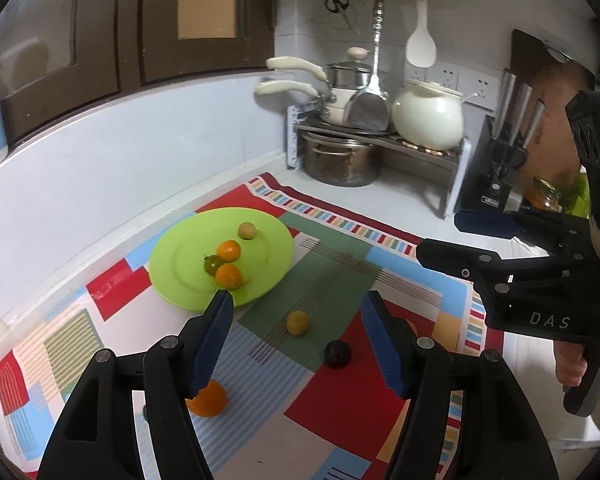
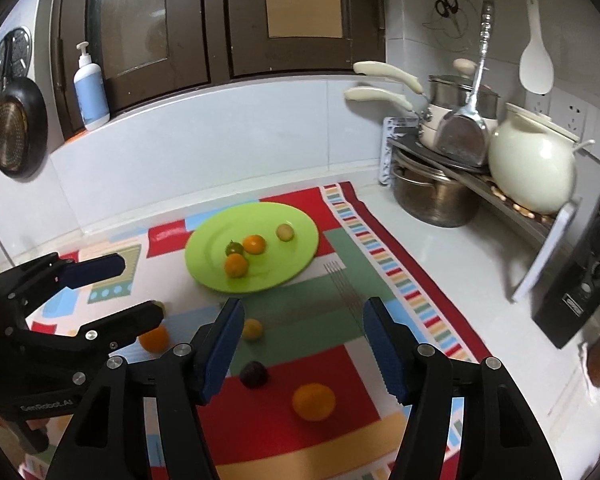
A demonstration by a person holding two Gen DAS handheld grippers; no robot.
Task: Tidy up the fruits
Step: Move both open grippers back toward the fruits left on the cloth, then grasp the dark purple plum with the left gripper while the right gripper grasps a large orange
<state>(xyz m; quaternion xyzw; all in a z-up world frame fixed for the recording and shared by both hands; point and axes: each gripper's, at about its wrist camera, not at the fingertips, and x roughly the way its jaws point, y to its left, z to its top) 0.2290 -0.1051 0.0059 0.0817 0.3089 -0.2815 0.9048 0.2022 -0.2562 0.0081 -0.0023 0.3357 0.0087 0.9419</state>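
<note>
A kitchen table carries a patchwork mat. Nearest on it, both tools hover released and empty: left tool, right tool. On the mat lie an orange, a dark plum and a yellow fruit. At 12 o'clock, the green plate holds four fruits, clear of the mat's edges.
</note>
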